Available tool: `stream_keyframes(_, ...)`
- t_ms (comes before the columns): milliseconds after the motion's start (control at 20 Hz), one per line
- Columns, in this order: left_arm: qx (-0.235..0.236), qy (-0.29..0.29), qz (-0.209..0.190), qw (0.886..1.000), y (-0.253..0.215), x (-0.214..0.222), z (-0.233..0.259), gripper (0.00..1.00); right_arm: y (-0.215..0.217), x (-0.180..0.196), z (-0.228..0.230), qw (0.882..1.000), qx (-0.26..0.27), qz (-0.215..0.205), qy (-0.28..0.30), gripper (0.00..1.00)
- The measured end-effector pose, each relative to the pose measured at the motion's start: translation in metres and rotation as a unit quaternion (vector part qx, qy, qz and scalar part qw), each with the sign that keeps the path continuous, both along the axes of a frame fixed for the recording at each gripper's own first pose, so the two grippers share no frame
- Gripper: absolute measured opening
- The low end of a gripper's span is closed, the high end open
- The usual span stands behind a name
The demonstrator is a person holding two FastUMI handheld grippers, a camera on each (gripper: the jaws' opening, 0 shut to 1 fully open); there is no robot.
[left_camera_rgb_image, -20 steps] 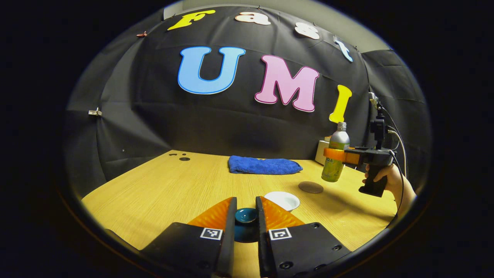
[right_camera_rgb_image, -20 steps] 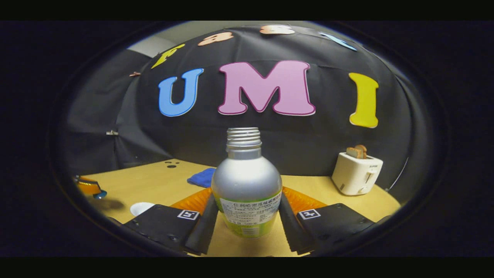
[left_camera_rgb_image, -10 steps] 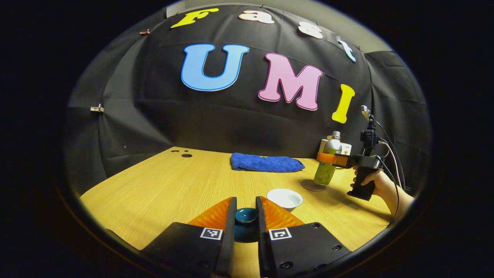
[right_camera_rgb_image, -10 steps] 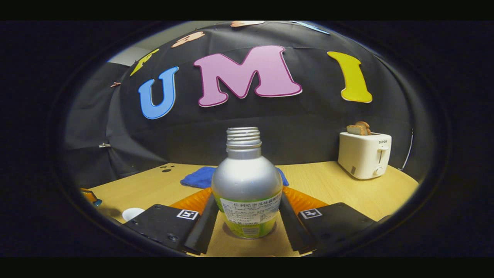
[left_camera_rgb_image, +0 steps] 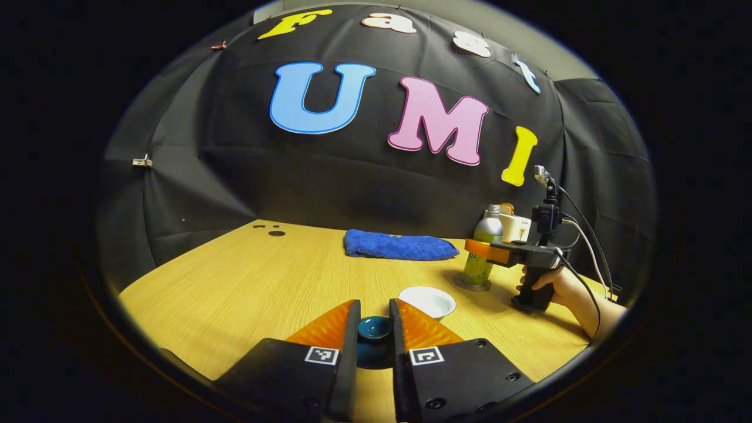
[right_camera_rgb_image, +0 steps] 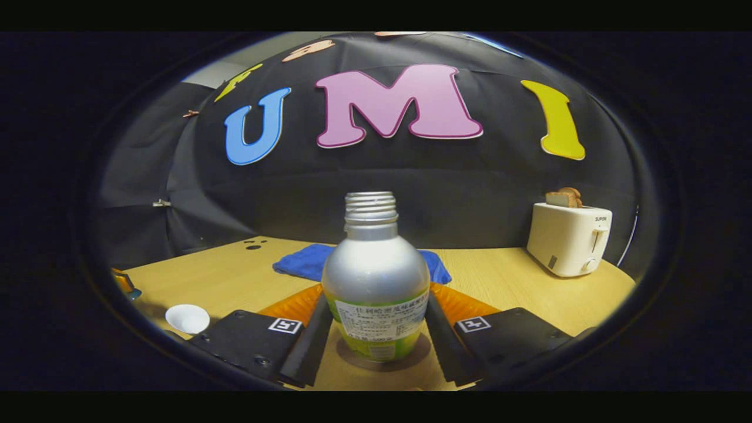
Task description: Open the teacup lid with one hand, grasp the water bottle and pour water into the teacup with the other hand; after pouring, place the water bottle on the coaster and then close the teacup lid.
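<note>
My left gripper [left_camera_rgb_image: 374,320] clamps the teal teacup lid [left_camera_rgb_image: 375,327] above the wooden table [left_camera_rgb_image: 247,282]; the open white teacup [left_camera_rgb_image: 427,301] stands just right. My right gripper [right_camera_rgb_image: 376,320] is closed on the upright, uncapped water bottle [right_camera_rgb_image: 375,276], standing on the coaster [right_camera_rgb_image: 382,359].

Left gripper [left_camera_rgb_image: 374,329]: two ribbed orange fingers [left_camera_rgb_image: 326,326] on black plates, each bearing a square black-and-white marker and dark screws. Right gripper [right_camera_rgb_image: 376,329]: identical build; at 3 o'clock in the left gripper view, black pistol handle with trailing cables.
</note>
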State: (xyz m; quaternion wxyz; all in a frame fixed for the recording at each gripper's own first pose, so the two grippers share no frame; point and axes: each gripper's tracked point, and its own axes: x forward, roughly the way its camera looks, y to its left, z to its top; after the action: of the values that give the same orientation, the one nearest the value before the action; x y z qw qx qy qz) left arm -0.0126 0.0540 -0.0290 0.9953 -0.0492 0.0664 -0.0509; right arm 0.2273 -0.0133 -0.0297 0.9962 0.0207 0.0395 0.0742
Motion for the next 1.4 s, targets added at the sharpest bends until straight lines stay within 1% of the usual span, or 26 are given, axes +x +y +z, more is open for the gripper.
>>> stream_keyframes(50, 0.0, 0.001, 0.0, 1.0, 0.001, 0.001, 0.0, 0.29, 0.0, -0.001, 0.0, 1.0, 0.004, 0.001, 0.001, 0.8)
stream_keyframes(100, -0.001, 0.003, 0.0, 1.0, 0.001, 0.001, -0.001, 0.29, -0.001, 0.0, 0.001, 1.0, 0.008, 0.0, -0.003, 0.77)
stream_keyframes(150, -0.003, 0.005, 0.001, 1.0, 0.001, 0.001, -0.003, 0.29, 0.0, -0.001, 0.0, 1.0, 0.013, 0.003, 0.0, 0.82)
stream_keyframes(300, -0.001, 0.011, 0.002, 1.0, 0.001, 0.002, -0.007, 0.29, 0.003, -0.001, -0.013, 0.999, 0.028, 0.004, 0.025, 0.86)
stream_keyframes(350, 0.001, 0.012, 0.001, 1.0, 0.001, 0.002, -0.008, 0.29, 0.003, -0.001, -0.016, 0.999, 0.024, 0.003, 0.028, 0.9)
stream_keyframes(400, 0.002, 0.013, 0.001, 1.0, 0.0, 0.003, -0.008, 0.29, 0.002, -0.001, -0.018, 0.999, 0.013, -0.002, 0.029, 0.89)
stream_keyframes(450, 0.003, 0.013, -0.001, 1.0, -0.002, 0.001, -0.009, 0.33, -0.001, -0.001, -0.017, 1.0, 0.0, -0.008, 0.027, 0.97)
stream_keyframes(500, 0.003, 0.013, -0.002, 1.0, -0.003, 0.001, -0.008, 0.3, -0.003, -0.001, -0.015, 1.0, -0.012, -0.012, 0.024, 0.98)
stream_keyframes(550, 0.004, 0.013, -0.004, 1.0, -0.005, 0.001, -0.007, 0.3, -0.004, -0.004, -0.013, 0.999, -0.021, -0.016, 0.021, 0.98)
stream_keyframes(700, 0.008, 0.013, -0.005, 1.0, -0.007, 0.0, -0.007, 0.3, 0.003, -0.015, -0.005, 1.0, -0.02, -0.007, 0.013, 0.98)
stream_keyframes(800, 0.011, 0.016, -0.006, 1.0, -0.009, 0.0, -0.009, 0.3, 0.004, -0.024, 0.005, 1.0, -0.017, -0.01, -0.003, 0.98)
stream_keyframes(950, 0.016, 0.016, -0.011, 1.0, -0.012, -0.001, -0.01, 0.3, -0.006, -0.035, 0.026, 0.998, -0.028, -0.036, -0.037, 0.98)
stream_keyframes(1050, 0.017, 0.017, -0.016, 1.0, -0.017, -0.004, -0.01, 0.3, -0.007, -0.042, 0.041, 0.997, -0.026, -0.039, -0.06, 0.98)
stream_keyframes(1200, 0.023, 0.013, -0.016, 1.0, -0.026, -0.007, -0.007, 0.3, -0.002, -0.053, 0.06, 0.996, -0.01, -0.03, -0.088, 0.98)
stream_keyframes(1300, 0.029, 0.003, -0.018, 0.999, -0.031, -0.008, 0.002, 0.3, -0.002, -0.062, 0.076, 0.993, -0.008, -0.031, -0.115, 0.98)
stream_keyframes(1400, 0.034, -0.006, -0.027, 0.999, -0.041, -0.009, 0.008, 0.3, -0.009, -0.069, 0.093, 0.989, -0.006, -0.04, -0.144, 0.98)
